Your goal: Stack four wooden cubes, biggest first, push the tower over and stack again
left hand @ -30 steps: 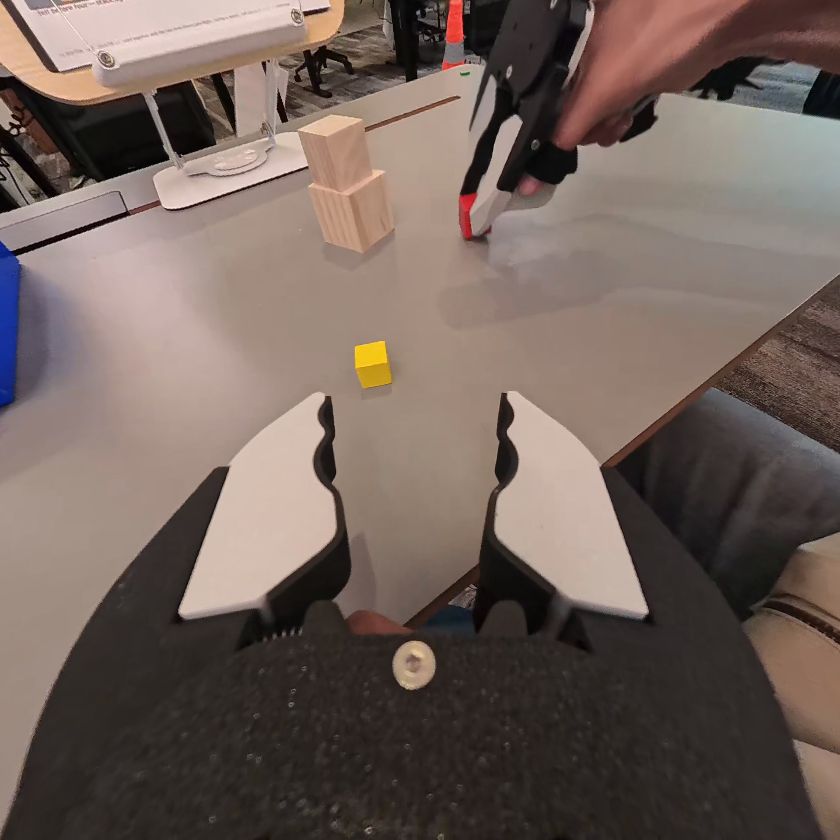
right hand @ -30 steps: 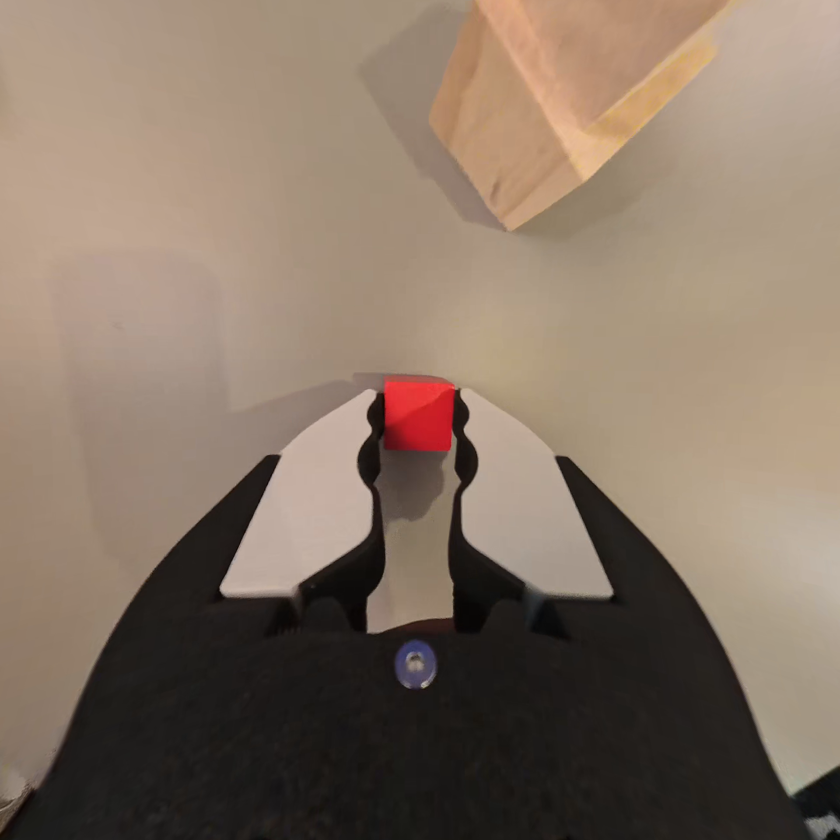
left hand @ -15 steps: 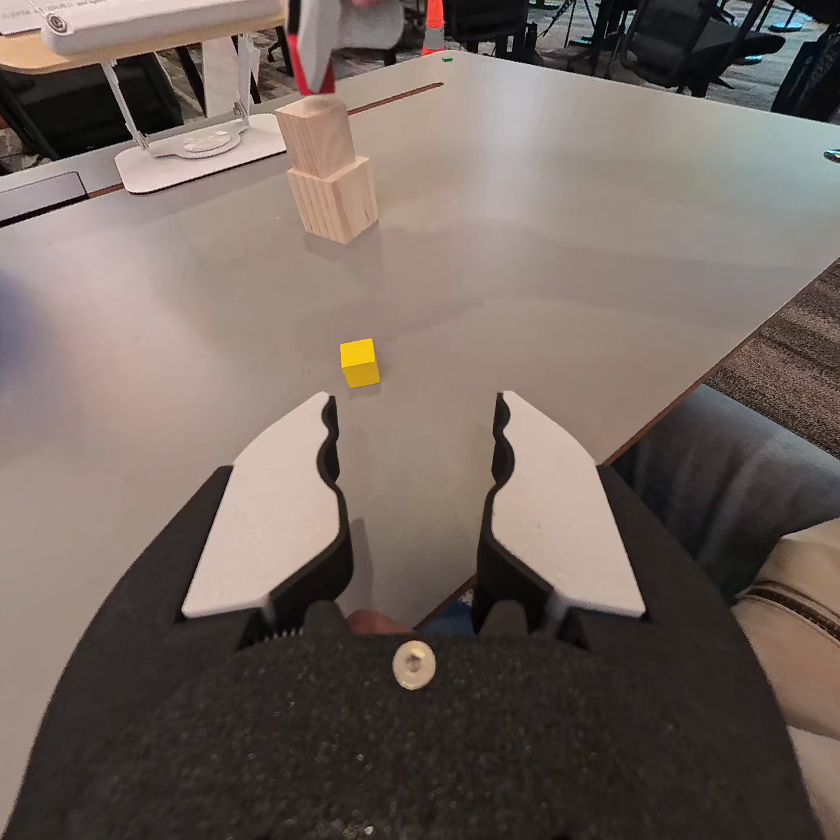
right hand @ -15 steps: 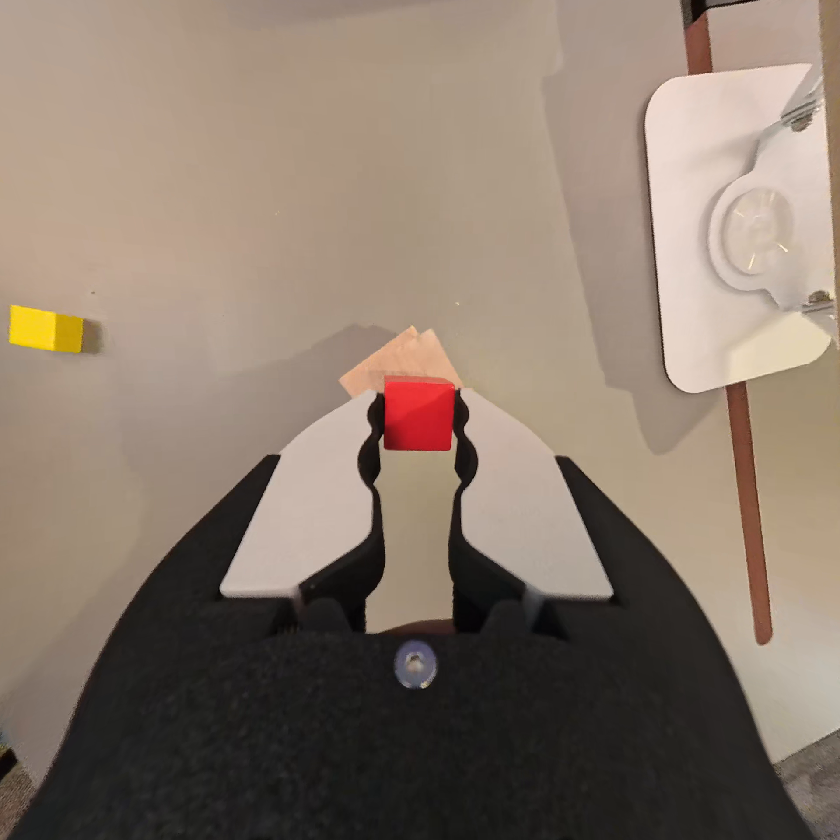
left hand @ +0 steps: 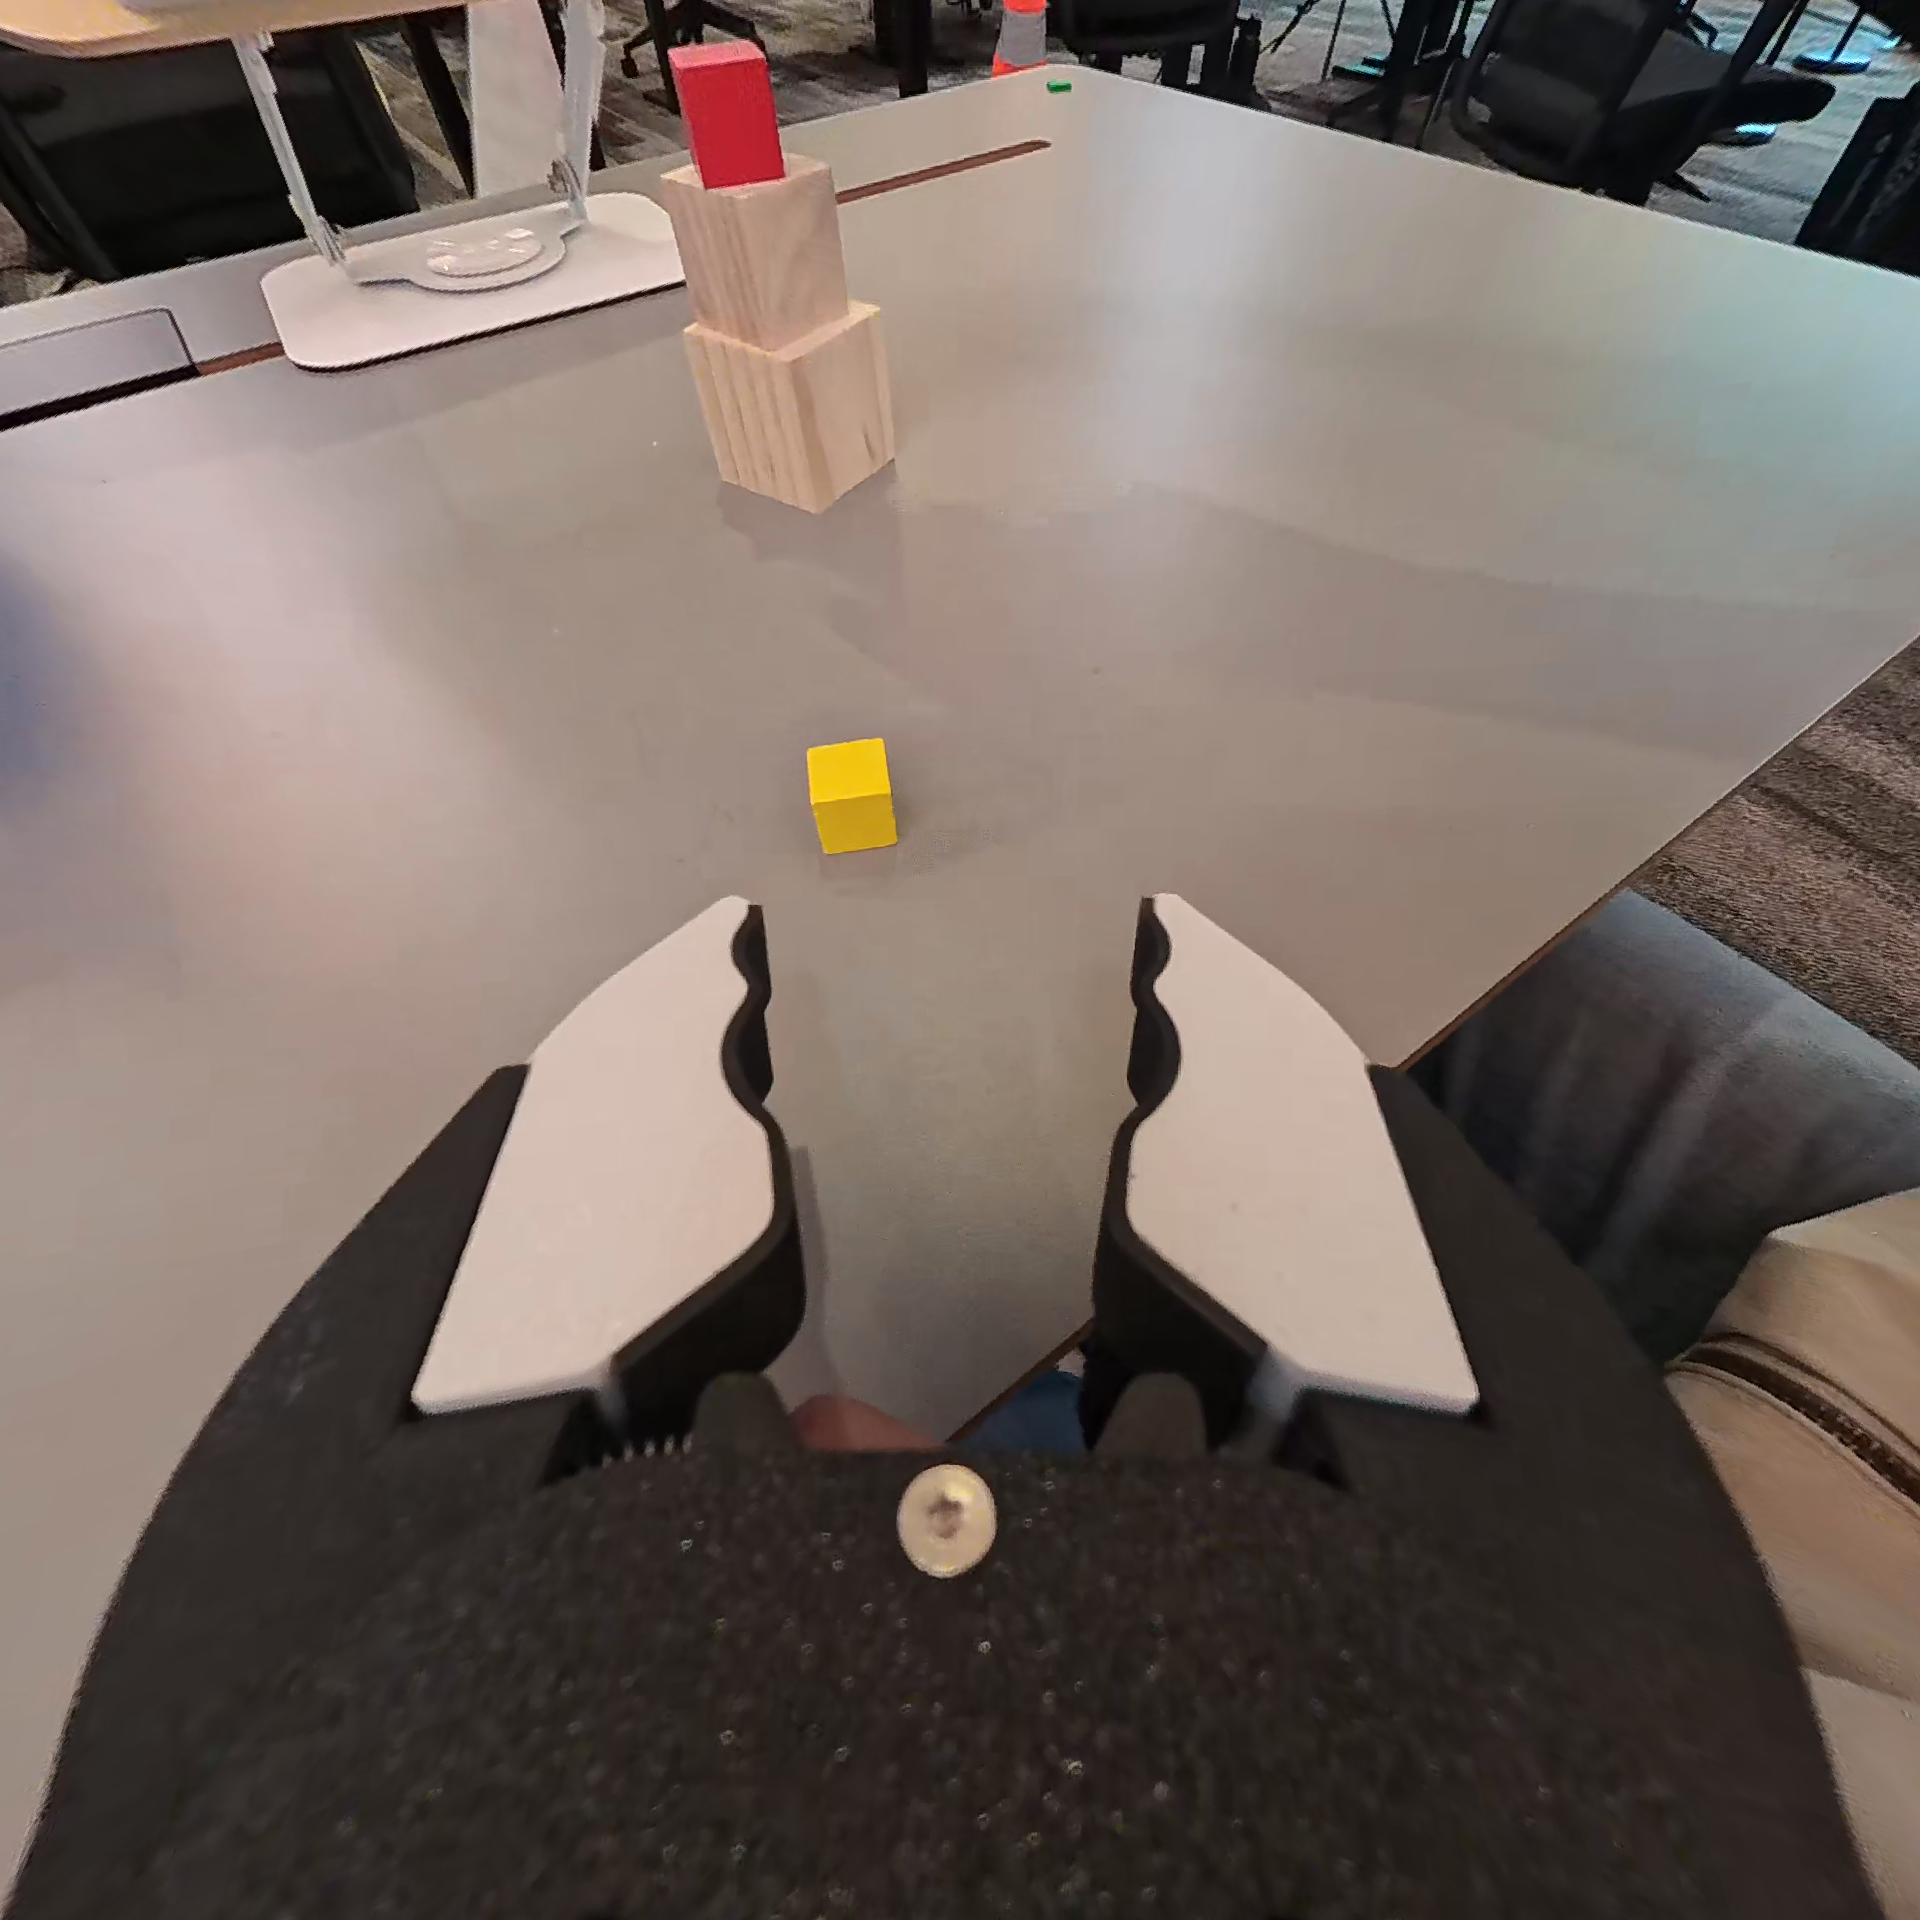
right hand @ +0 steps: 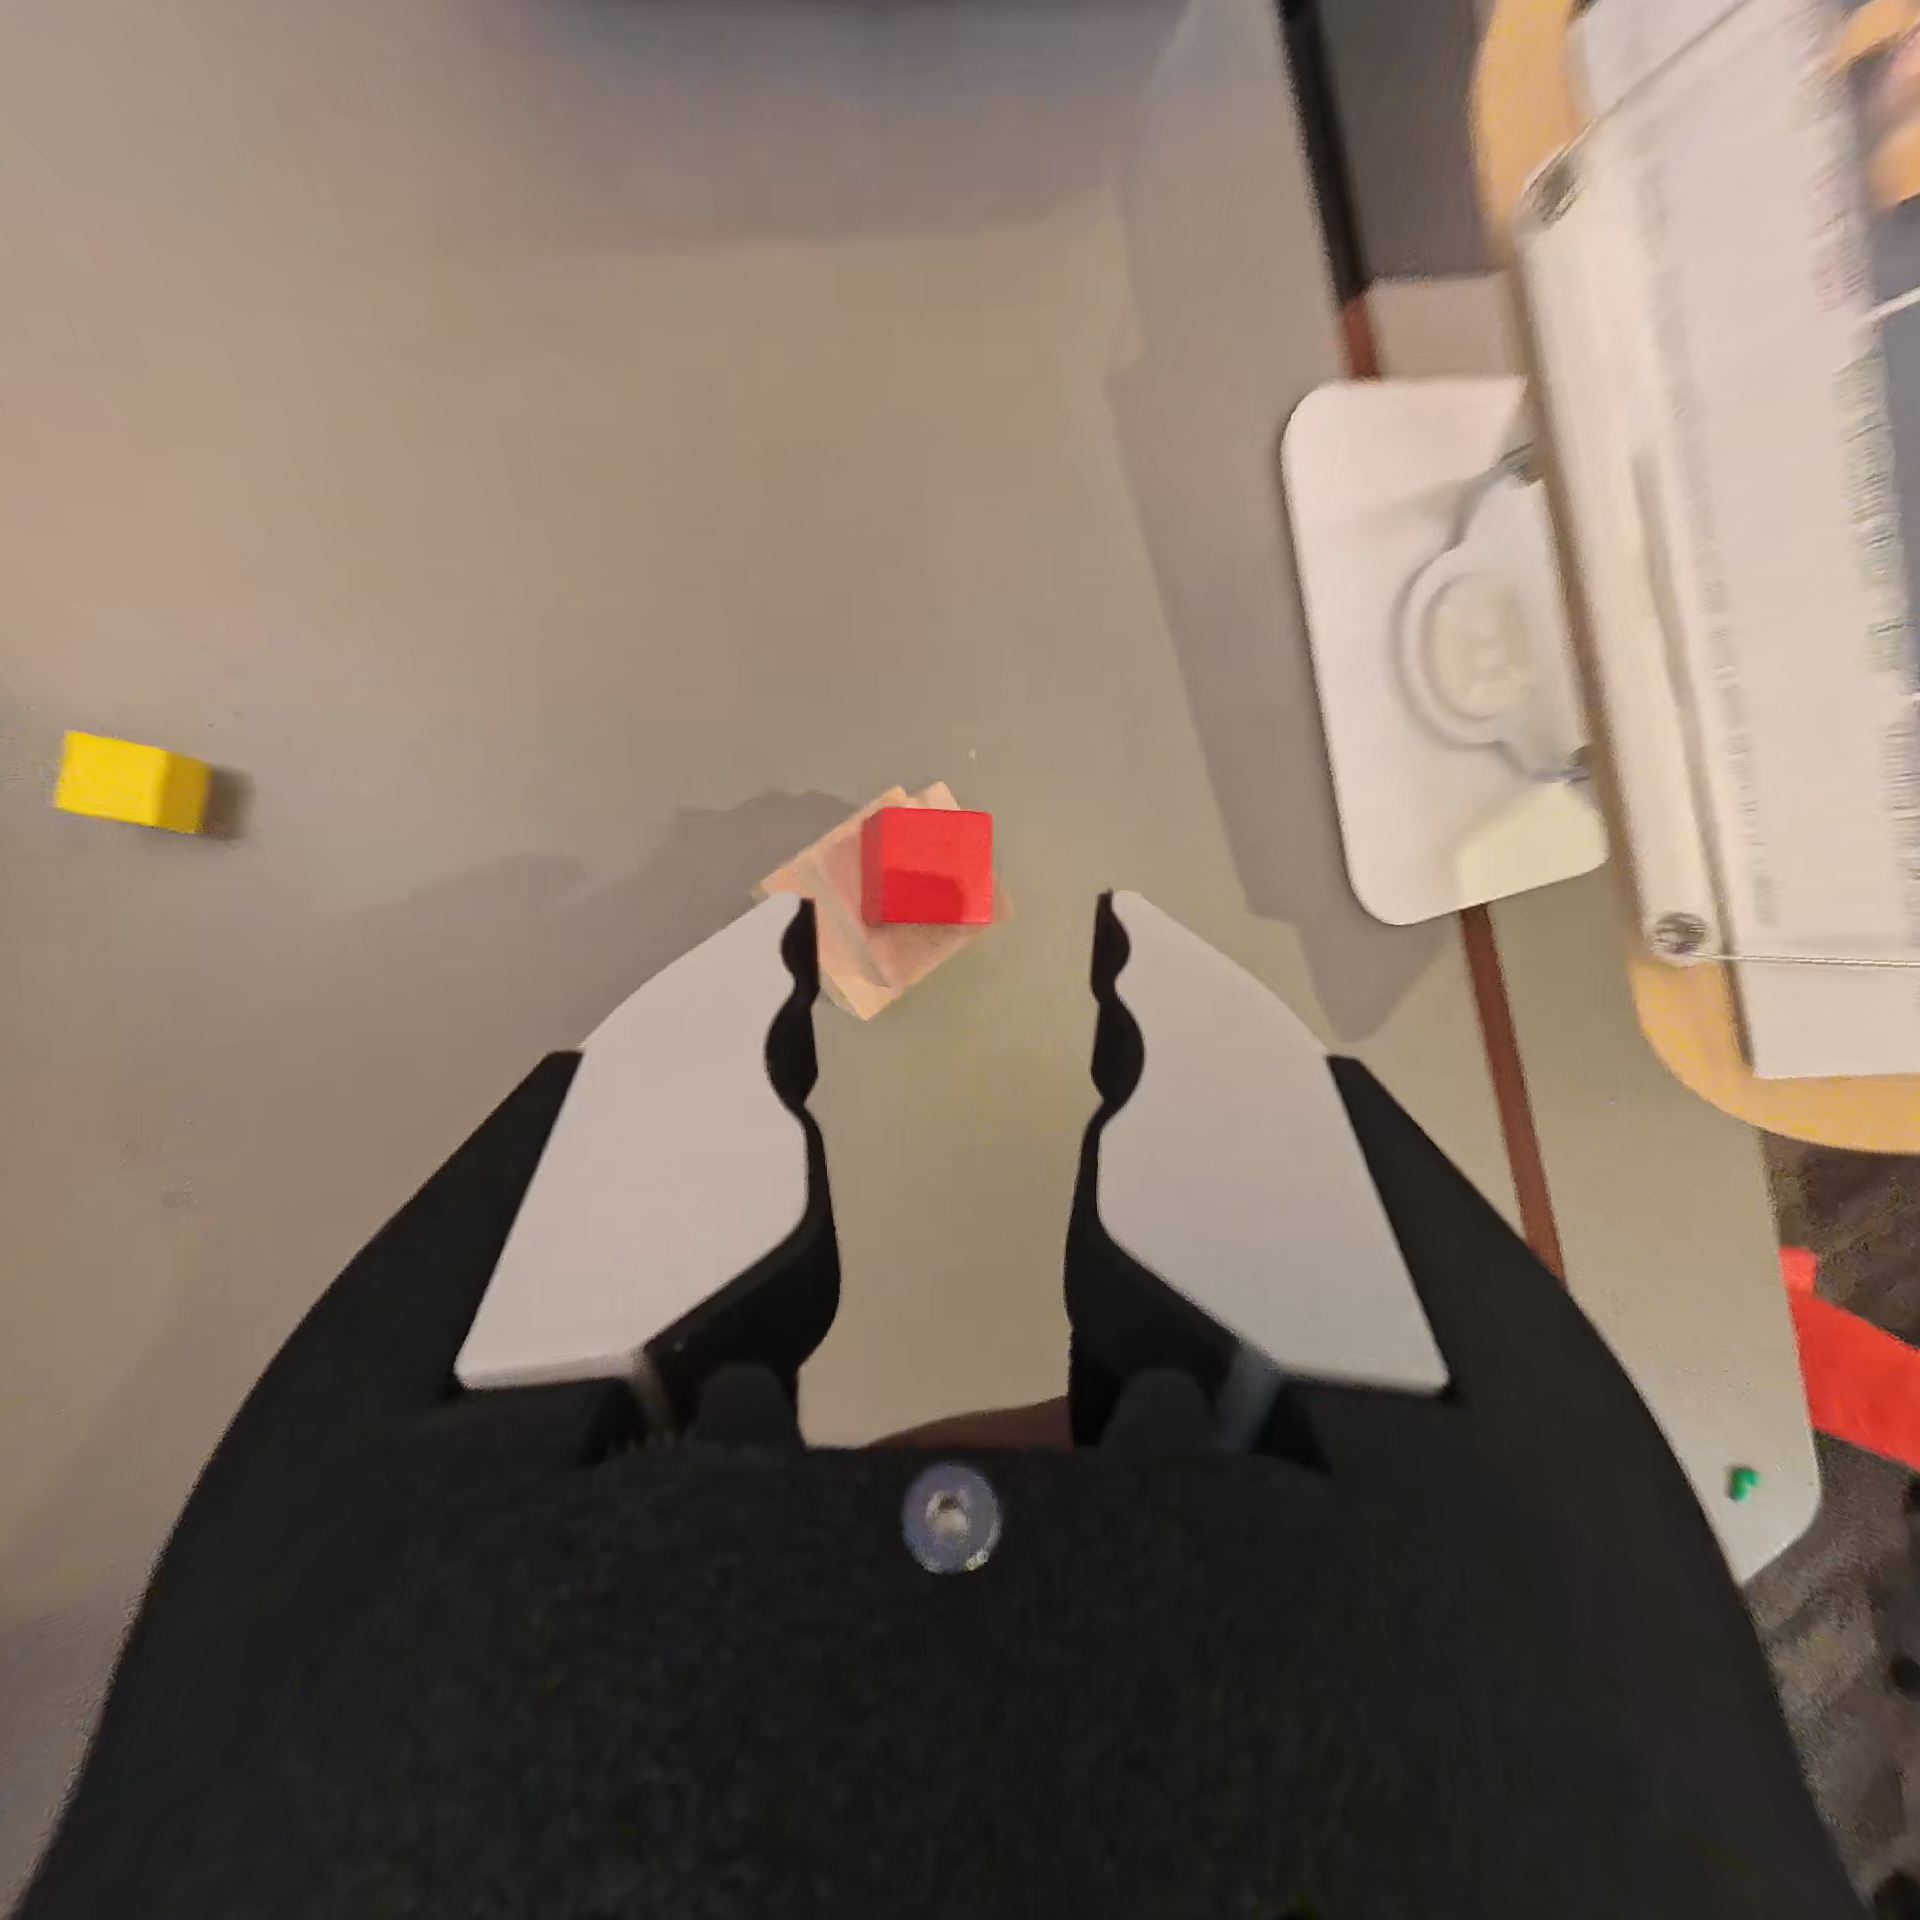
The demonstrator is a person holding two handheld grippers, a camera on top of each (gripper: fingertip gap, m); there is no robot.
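In the right wrist view the right claw is seen spread wide with nothing between its fingers, looking straight down from above the tower; the red cube lies just beyond the fingertips, at the centre of the frame. The left claw is likewise held wide apart and empty, low over the grey tabletop in the lower half of its frame, with the yellow cube standing alone just ahead of its tips. Further out, in the upper middle of the left wrist view, the tower is found: a large pale wooden cube at the bottom, a smaller pale wooden cube on it, and the red cube on top. A white stand base is seen behind the tower at the upper left. Three of four cubes are judged to be stacked, with the yellow one left to be placed. The layers are not squared to one another: from above, the red cube is seen turned against the wood beneath and set toward one edge. A knock from a claw finger during the last placement, or an off-centre release on the small red top, could be expected to topple the stack early. The yellow cube is small and smooth-painted, so a slip in a shallow pinch is a risk.
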